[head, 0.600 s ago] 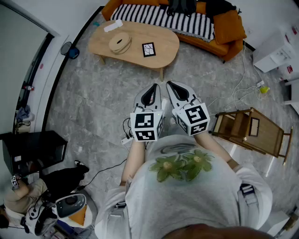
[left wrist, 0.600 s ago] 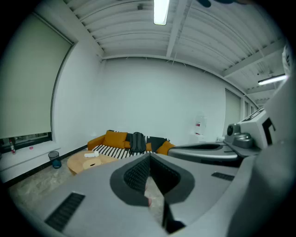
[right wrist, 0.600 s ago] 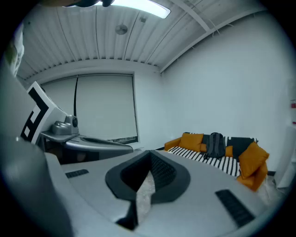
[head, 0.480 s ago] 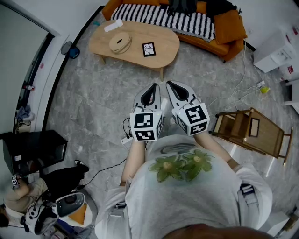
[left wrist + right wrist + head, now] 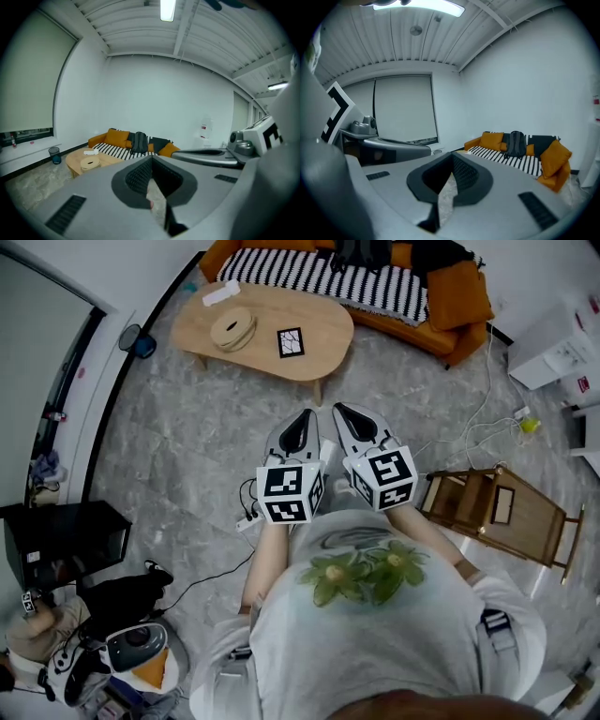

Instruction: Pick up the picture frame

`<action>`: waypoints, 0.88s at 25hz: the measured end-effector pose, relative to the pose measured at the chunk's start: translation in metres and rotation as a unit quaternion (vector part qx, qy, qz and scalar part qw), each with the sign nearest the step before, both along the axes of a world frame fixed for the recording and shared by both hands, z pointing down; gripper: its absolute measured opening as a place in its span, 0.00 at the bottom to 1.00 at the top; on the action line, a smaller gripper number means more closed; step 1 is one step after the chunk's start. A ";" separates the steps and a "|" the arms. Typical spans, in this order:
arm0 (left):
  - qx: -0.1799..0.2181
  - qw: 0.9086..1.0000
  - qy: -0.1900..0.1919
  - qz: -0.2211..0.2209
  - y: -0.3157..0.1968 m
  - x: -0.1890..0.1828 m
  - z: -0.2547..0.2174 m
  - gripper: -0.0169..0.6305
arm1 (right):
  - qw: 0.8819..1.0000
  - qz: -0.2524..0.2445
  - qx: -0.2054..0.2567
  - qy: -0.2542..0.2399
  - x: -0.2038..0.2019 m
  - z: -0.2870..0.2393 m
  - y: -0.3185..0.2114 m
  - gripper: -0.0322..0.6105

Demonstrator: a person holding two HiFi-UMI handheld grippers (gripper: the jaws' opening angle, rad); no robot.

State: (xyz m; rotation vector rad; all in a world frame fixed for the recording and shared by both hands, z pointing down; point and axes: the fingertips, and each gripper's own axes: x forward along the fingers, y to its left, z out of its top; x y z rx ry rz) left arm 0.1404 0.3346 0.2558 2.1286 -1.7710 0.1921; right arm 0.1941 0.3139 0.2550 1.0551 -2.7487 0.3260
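Note:
The picture frame (image 5: pixel 291 342), black-edged with a white pattern, lies flat on the oval wooden coffee table (image 5: pixel 323 362) across the room. My left gripper (image 5: pixel 305 416) and right gripper (image 5: pixel 342 411) are held side by side in front of the person's chest, pointing toward the table and well short of it. Both are shut with nothing in them. In the left gripper view my left gripper (image 5: pixel 152 161) shows closed jaws, and the table (image 5: pixel 75 161) sits far off at the left. The right gripper view shows my right gripper (image 5: pixel 452 163) closed too. The frame is hidden in both gripper views.
A round coil (image 5: pixel 232 331) and a white object (image 5: pixel 221 293) share the table. An orange sofa (image 5: pixel 450 306) with a striped cover stands behind it. A wooden chair (image 5: pixel 492 507) lies at the right. A power strip and cables (image 5: pixel 248 519) cross the stone floor. A black case (image 5: pixel 66 540) stands at the left.
The table and the wooden chair have shifted slightly up and left in the head view. Both grippers stay shut, side by side.

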 end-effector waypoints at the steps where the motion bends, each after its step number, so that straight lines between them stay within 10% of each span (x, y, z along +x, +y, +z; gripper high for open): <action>1: -0.001 1.000 -0.003 -0.004 -0.003 0.002 0.001 0.05 | 1.000 -0.003 -0.001 0.001 0.002 0.001 -0.003 0.06; 22: -0.054 0.996 -0.006 -0.067 -0.062 -0.047 0.052 0.05 | 0.999 -0.027 -0.028 0.034 -0.032 0.048 -0.076 0.06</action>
